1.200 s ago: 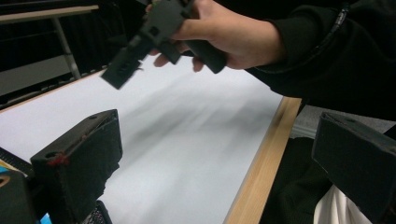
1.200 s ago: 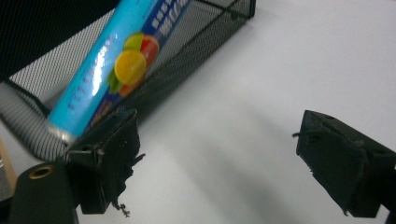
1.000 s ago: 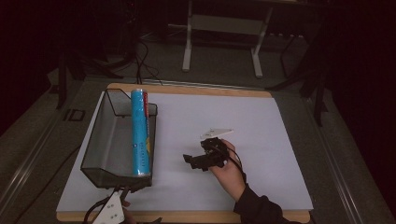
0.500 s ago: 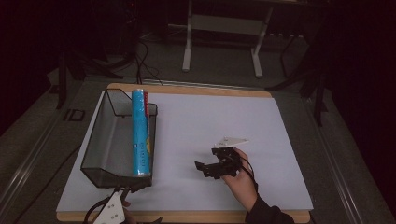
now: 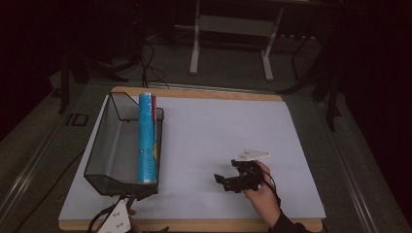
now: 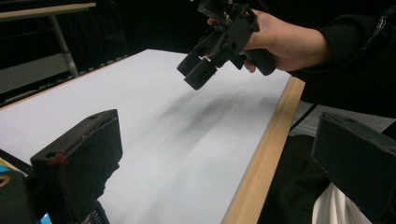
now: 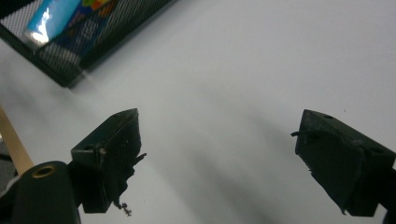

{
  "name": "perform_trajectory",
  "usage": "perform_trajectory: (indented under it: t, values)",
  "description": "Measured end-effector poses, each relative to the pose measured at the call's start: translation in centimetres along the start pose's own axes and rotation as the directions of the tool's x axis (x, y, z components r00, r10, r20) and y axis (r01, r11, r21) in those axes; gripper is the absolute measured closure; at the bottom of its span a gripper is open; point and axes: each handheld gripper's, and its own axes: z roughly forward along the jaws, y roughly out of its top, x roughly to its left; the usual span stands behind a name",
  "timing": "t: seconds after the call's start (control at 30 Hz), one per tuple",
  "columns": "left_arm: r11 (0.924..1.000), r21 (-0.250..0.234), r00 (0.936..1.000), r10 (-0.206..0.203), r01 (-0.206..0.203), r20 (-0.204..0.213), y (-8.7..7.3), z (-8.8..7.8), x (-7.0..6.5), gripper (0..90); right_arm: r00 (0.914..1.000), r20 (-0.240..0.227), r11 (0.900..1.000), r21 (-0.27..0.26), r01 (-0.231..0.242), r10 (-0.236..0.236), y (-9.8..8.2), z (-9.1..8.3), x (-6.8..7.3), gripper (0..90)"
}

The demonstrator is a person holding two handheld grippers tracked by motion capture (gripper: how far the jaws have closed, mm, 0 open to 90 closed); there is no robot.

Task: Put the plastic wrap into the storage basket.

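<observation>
The blue tube (image 5: 147, 138) lies in the mesh tray (image 5: 108, 155). Your right gripper (image 5: 224, 180) hovers over the desk (image 5: 218, 126), jaws wide and empty. Your left gripper (image 6: 224, 154) also gapes, holding nothing.

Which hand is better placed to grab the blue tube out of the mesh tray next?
Left. The left gripper sits open at the mesh tray's near end, beside the blue tube. The right gripper, open and empty, hangs over bare table farther off.
</observation>
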Motion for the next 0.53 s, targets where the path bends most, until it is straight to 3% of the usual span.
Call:
perform_trajectory:
  t: [0.3,0.53]
  values:
    - [0.9999,-0.008,0.9999,0.010,-0.010,-0.003,0.1,-0.2,-0.1,2.6,0.9996,0.030,1.000,-0.028,0.004,-0.003,-0.5,0.2,-0.7,14.0]
    - [0.9998,-0.001,0.9998,0.019,-0.019,-0.002,0.1,-0.1,-0.2,2.6,0.9977,0.045,0.999,-0.006,0.051,-0.051,-0.9,1.0,-0.6,14.0]
